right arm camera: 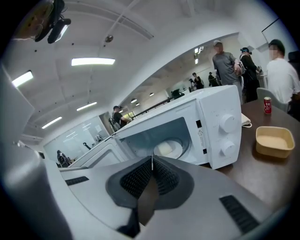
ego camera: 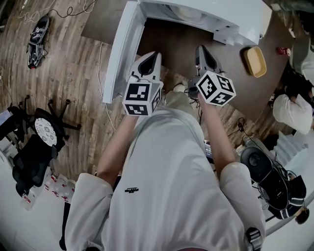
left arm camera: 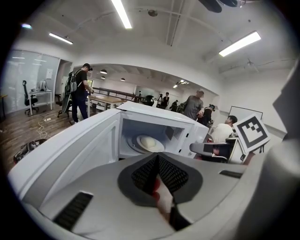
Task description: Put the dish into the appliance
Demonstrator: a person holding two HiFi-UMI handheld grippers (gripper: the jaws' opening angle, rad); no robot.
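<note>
A white microwave [ego camera: 206, 14] stands on a brown table [ego camera: 181, 39] with its door [ego camera: 120, 54] swung open to the left. Inside the cavity lies a round white dish [left arm camera: 147, 142] with a pale mound on it; the dish [right arm camera: 168, 149] also shows in the right gripper view. My left gripper [ego camera: 153, 58] hovers just before the opening, jaws together, nothing between them. My right gripper [ego camera: 202, 51] is beside it, a little further right, also shut and empty. Both point at the cavity, short of the dish.
A yellow container [ego camera: 255, 61] and a red can [ego camera: 283, 50] stand on the table right of the microwave. A black office chair [ego camera: 37, 142] is on the wooden floor at left, dark bags [ego camera: 274, 181] at right. Several people stand in the background.
</note>
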